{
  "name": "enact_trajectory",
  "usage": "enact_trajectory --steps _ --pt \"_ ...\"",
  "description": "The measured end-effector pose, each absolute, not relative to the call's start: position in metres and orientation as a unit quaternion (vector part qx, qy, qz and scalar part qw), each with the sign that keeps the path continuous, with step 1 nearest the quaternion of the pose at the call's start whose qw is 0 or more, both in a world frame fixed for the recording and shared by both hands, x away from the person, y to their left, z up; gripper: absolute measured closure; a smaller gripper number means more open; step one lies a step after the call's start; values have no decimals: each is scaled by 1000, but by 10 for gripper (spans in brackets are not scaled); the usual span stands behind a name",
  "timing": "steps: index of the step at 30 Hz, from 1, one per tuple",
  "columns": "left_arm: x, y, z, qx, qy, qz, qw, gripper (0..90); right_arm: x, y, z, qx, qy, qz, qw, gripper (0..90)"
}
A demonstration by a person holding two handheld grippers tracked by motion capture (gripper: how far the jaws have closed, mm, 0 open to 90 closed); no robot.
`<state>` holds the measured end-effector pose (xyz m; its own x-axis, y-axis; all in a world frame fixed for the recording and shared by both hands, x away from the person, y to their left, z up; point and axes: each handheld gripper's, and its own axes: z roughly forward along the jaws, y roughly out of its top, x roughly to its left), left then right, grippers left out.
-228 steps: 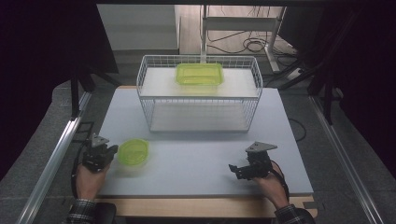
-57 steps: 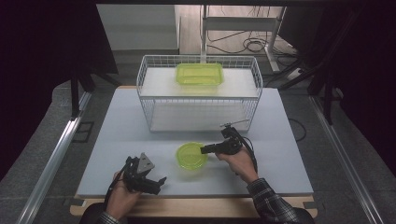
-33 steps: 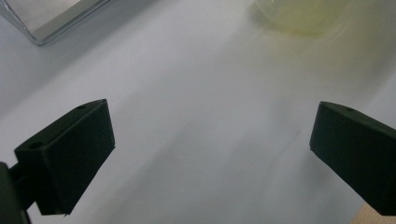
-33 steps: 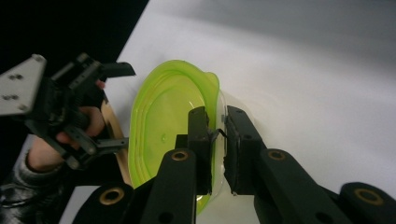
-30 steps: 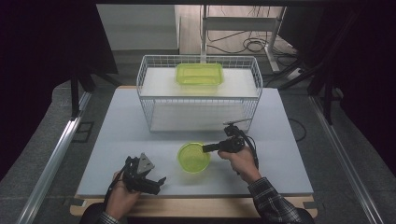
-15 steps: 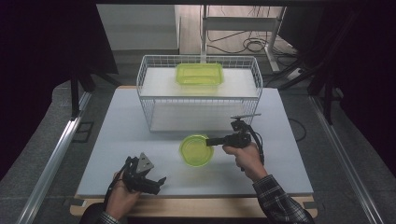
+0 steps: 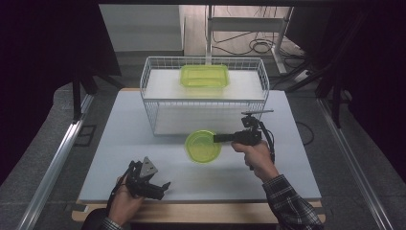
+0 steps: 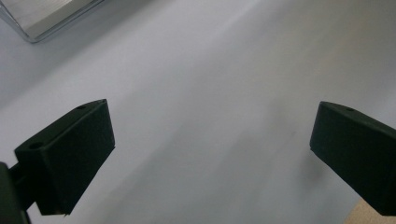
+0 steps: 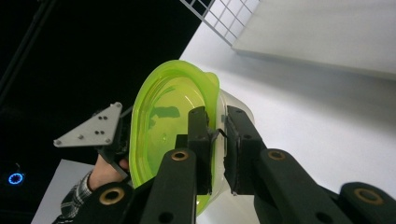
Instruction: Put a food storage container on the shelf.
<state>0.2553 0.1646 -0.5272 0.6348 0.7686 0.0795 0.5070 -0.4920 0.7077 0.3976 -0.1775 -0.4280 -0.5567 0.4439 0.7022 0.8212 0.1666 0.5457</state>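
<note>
Round green bowl (image 7: 203, 146): held by its rim, tilted on edge, now lifted clear of the desk (image 7: 143, 124); a second ago it was lower and nearer level.
Right tool (image 7: 218, 138): clamped on the bowl's rim, jaws narrow.
Left tool (image 7: 160, 188): jaws wide, nothing between them, unmoved at the near edge.
Wire basket (image 7: 158, 108): just behind the bowl; green tray (image 7: 204, 76) inside.
Implication: the pick-up is judged done; carry toward the basket likely follows.

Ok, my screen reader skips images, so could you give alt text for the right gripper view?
The right tool grips the rim of a round, translucent green plastic container, tilted above the white table.
</note>
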Motion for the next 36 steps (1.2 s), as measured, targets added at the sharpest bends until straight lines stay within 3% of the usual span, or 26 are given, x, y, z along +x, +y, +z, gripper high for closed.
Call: enact_trajectory --steps 36 --pt "256 165 -528 842 381 194 328 0 423 -180 -349 -427 -713 -533 158 812"
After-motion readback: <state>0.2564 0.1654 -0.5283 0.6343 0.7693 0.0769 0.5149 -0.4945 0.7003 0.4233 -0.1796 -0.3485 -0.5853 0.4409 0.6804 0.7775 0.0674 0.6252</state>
